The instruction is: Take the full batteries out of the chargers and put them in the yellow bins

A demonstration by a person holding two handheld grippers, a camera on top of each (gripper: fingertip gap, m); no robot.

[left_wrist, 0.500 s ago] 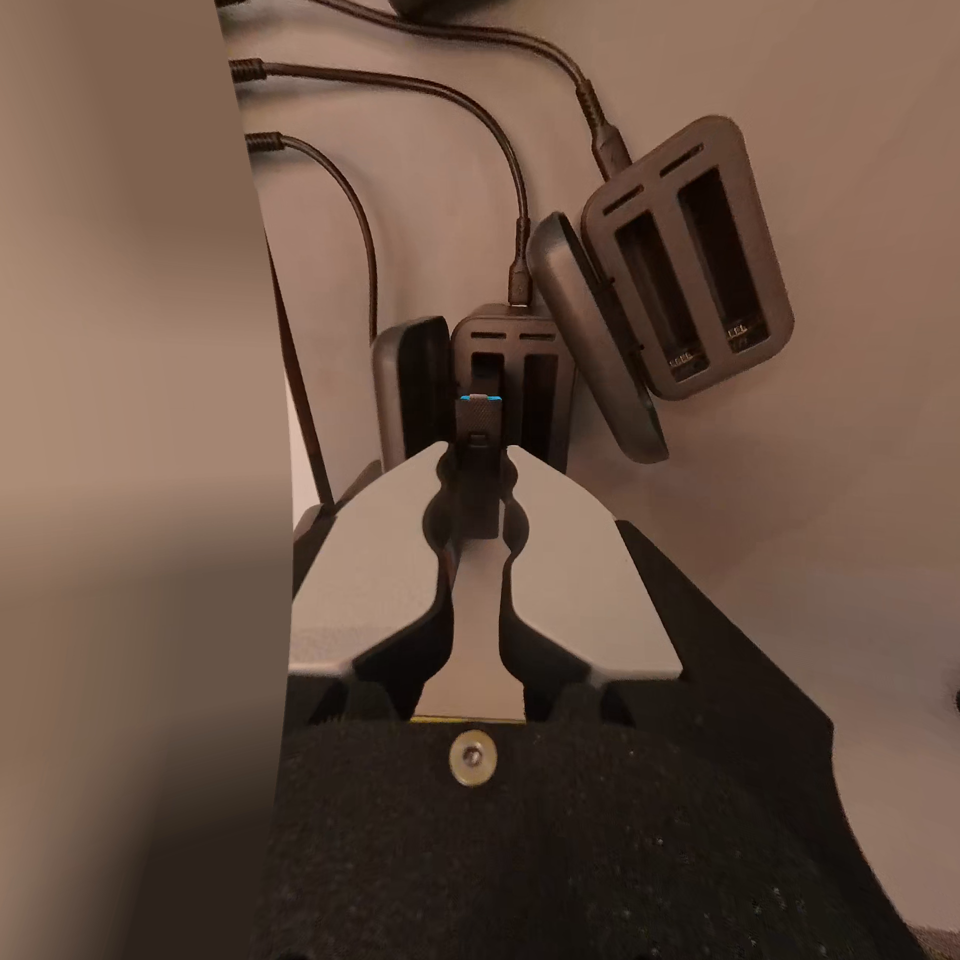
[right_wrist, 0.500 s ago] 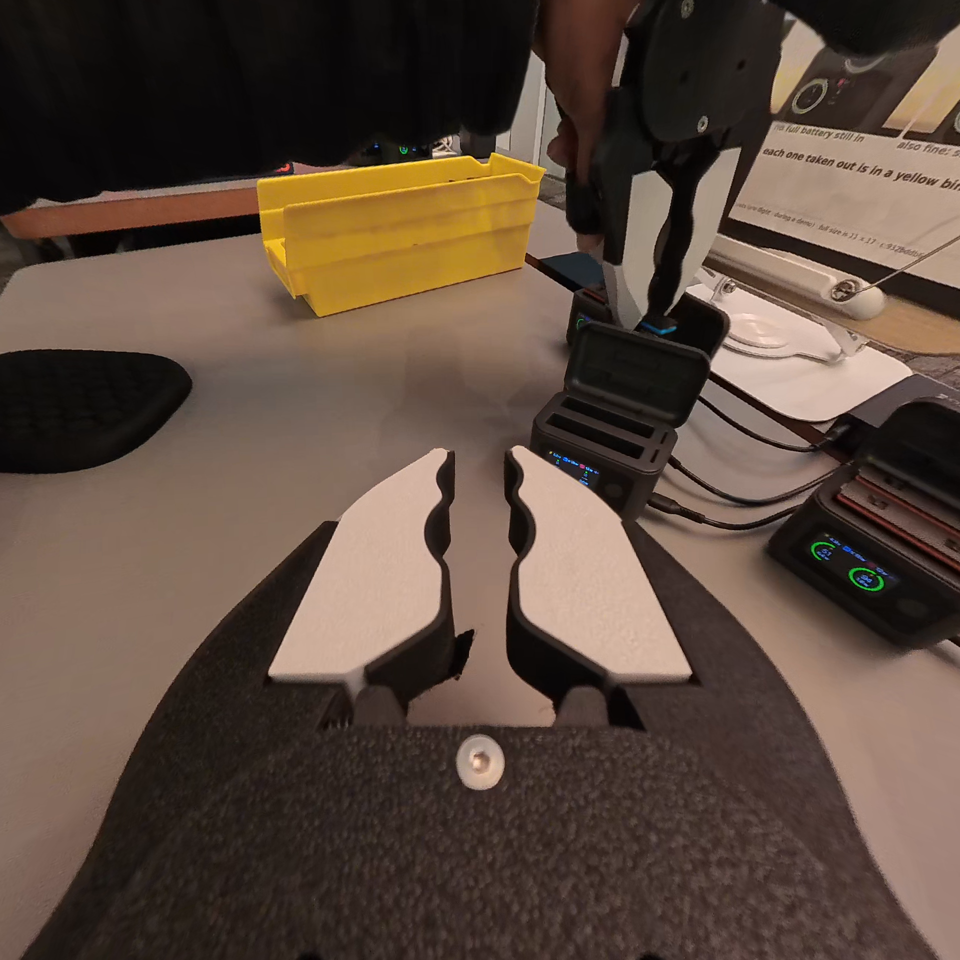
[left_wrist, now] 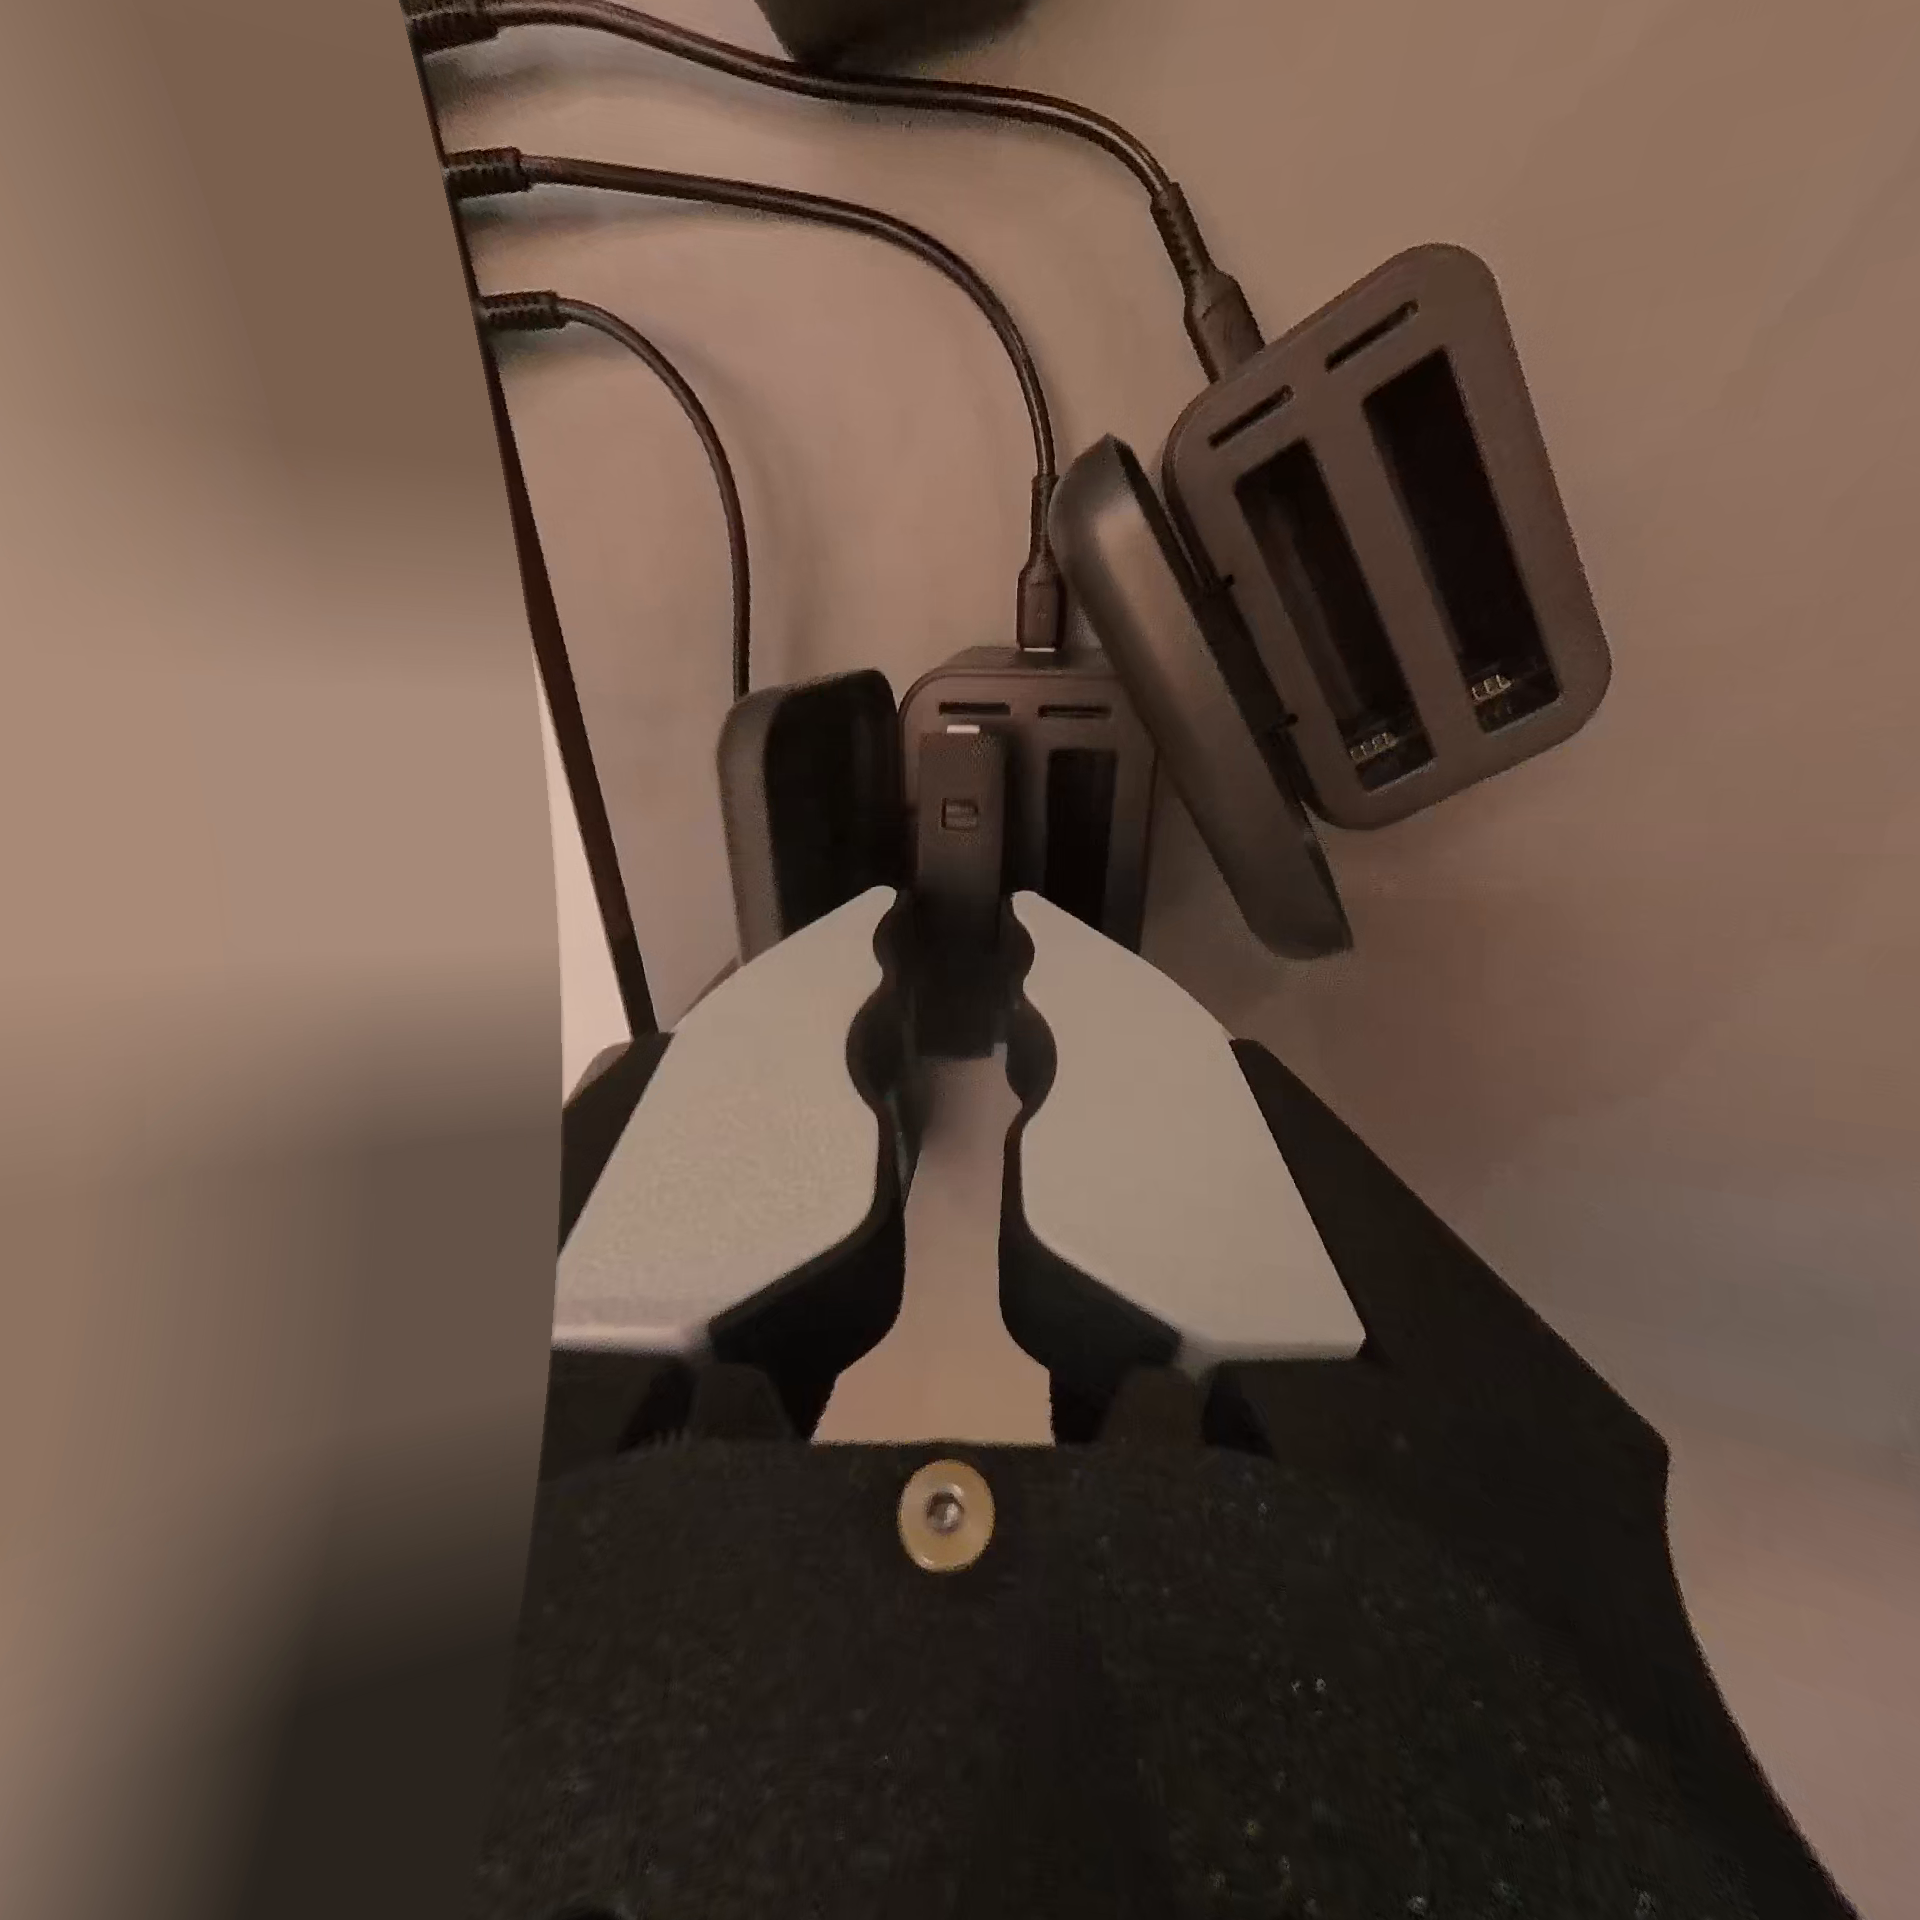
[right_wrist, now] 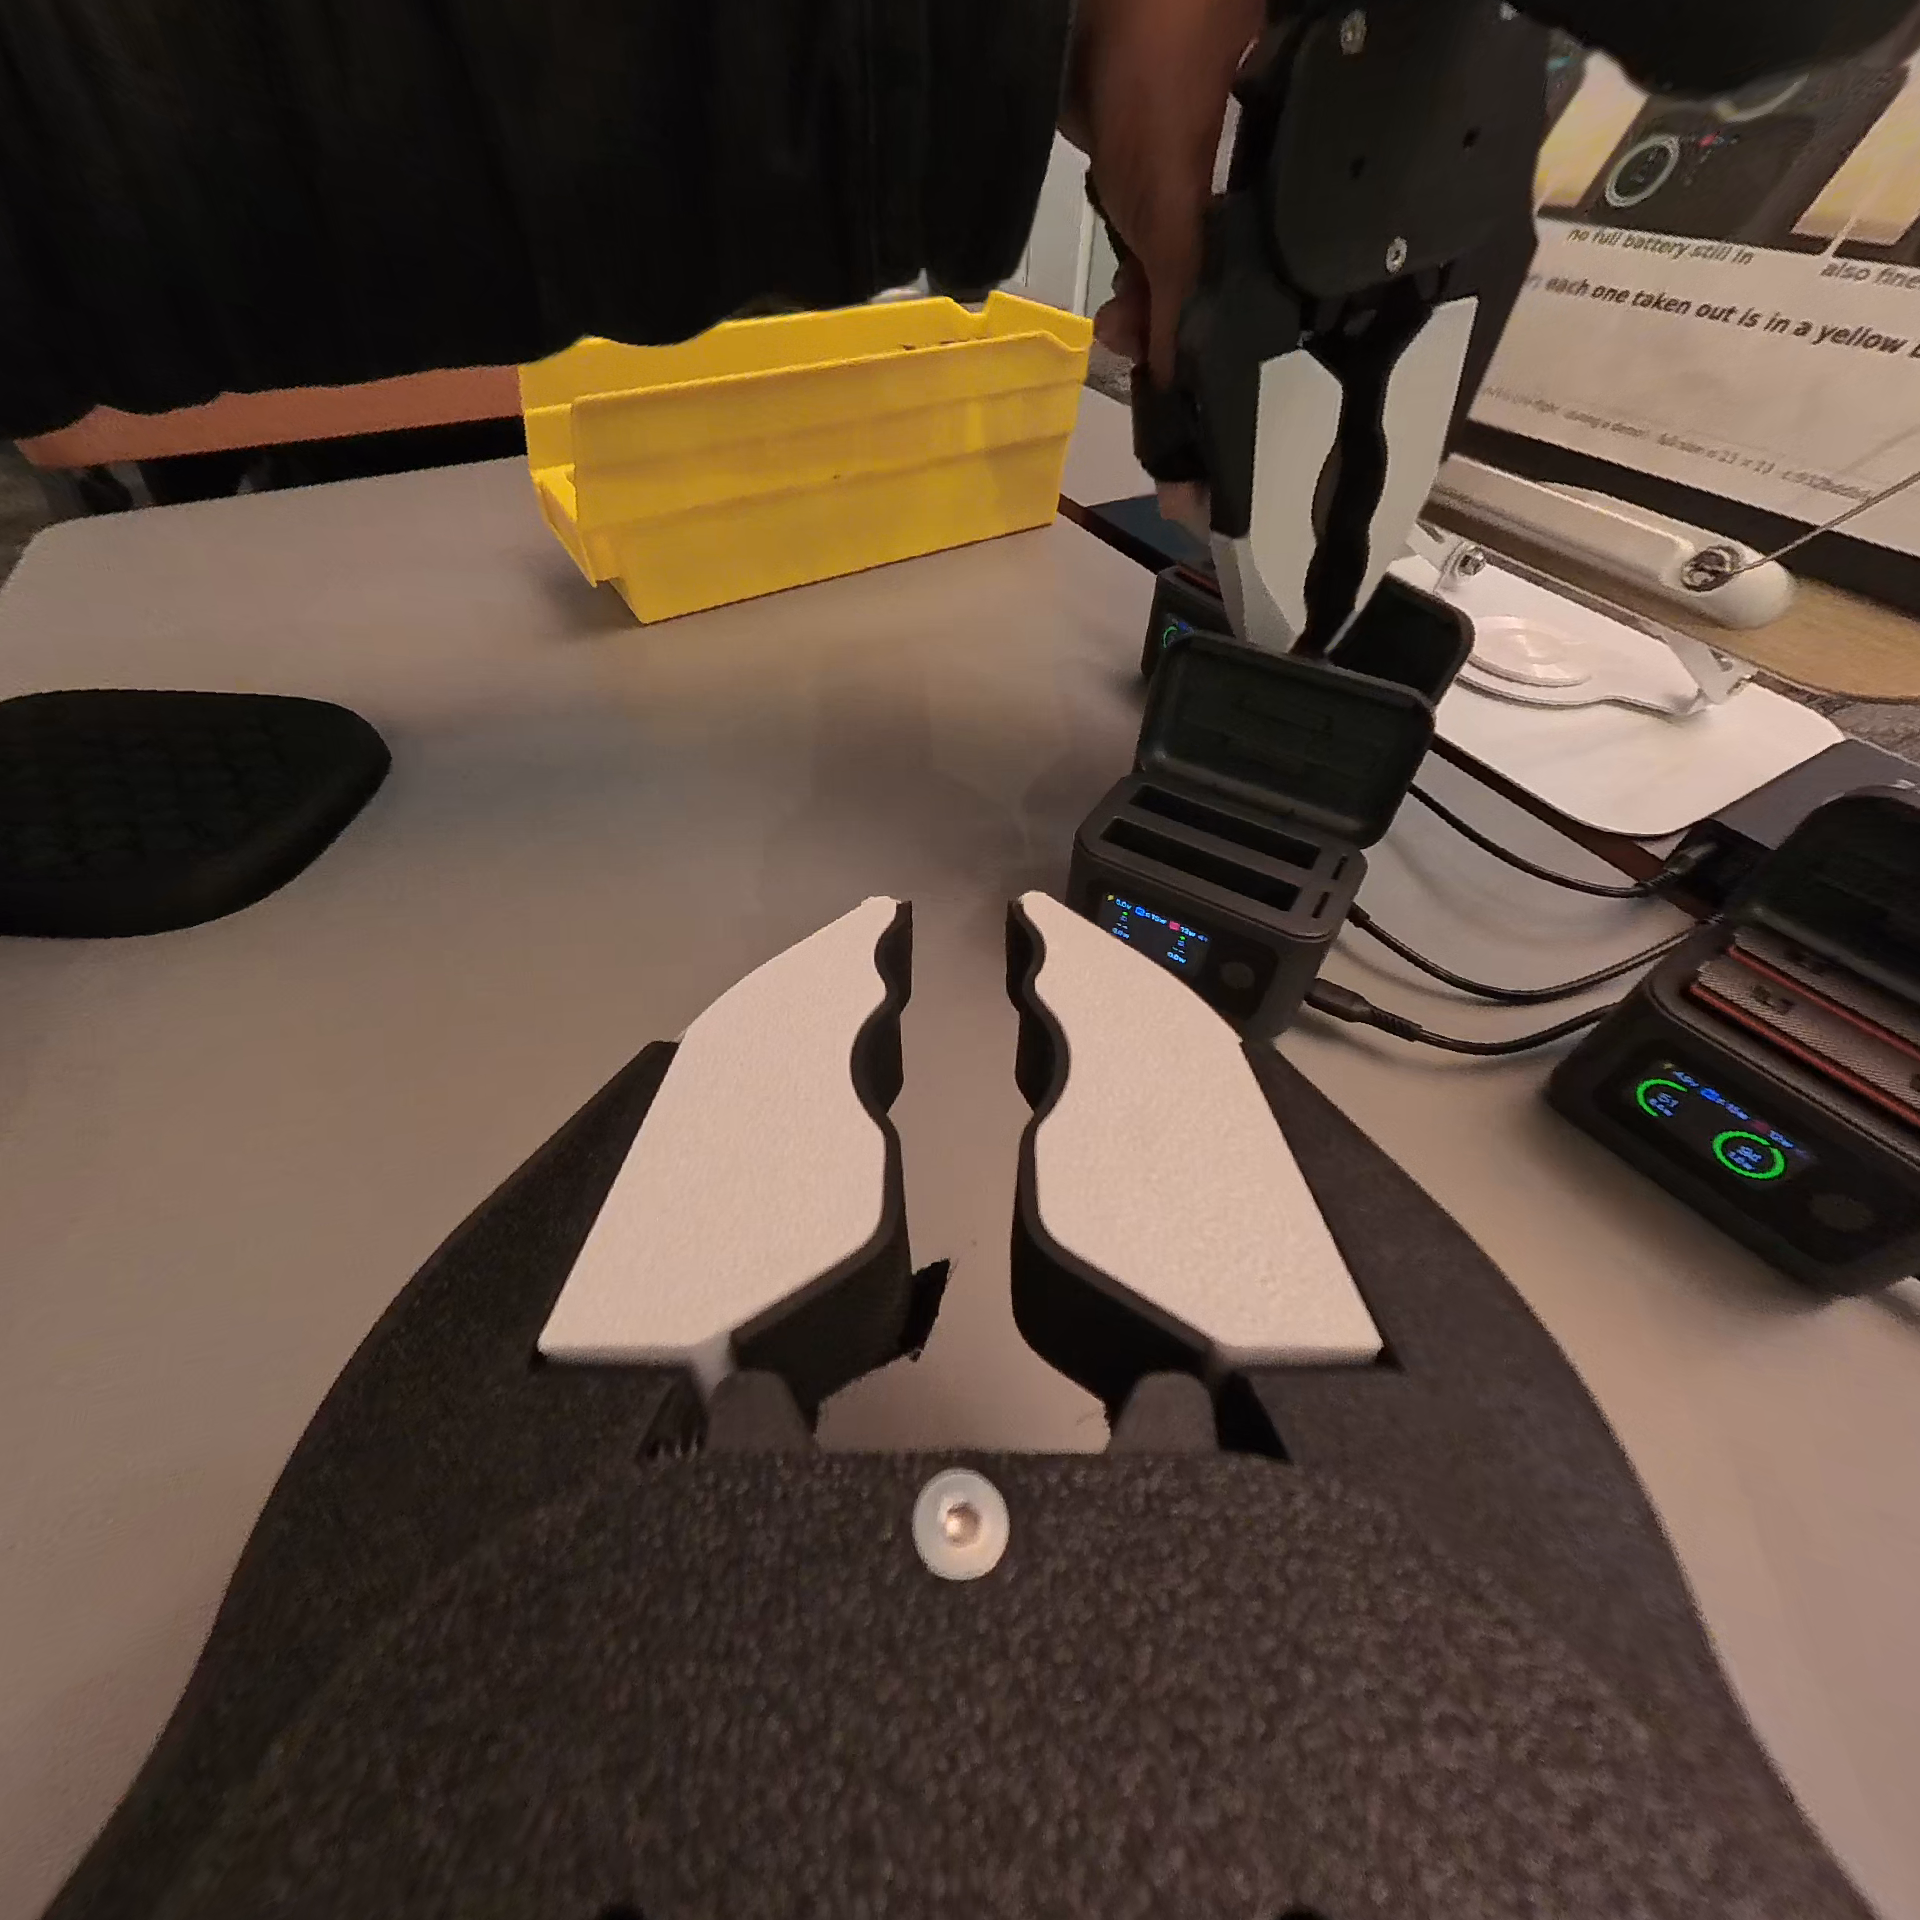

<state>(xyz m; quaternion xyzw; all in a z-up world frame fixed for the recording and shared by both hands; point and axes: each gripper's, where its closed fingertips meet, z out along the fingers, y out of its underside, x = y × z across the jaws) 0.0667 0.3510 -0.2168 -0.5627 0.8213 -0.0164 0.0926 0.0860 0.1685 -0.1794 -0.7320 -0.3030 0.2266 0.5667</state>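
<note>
Dark battery (left_wrist: 958, 831) upright over charger (left_wrist: 1023, 769), clamped lengthwise in left hand-held gripper (left_wrist: 954, 909), right hand-held gripper (right_wrist: 961, 914) parted, empty.

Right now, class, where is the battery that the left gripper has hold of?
In the left wrist view the battery sits centre frame, pinched between the left gripper's fingertips over the nearer charger's left slot, beside its open lid.

Dim warm light overall. Left wrist view soft, heavy blur down its left side, possibly overlaid. Right view sharper; fisheye bends edges; charger screen (right_wrist: 1155, 933) glows.
</note>
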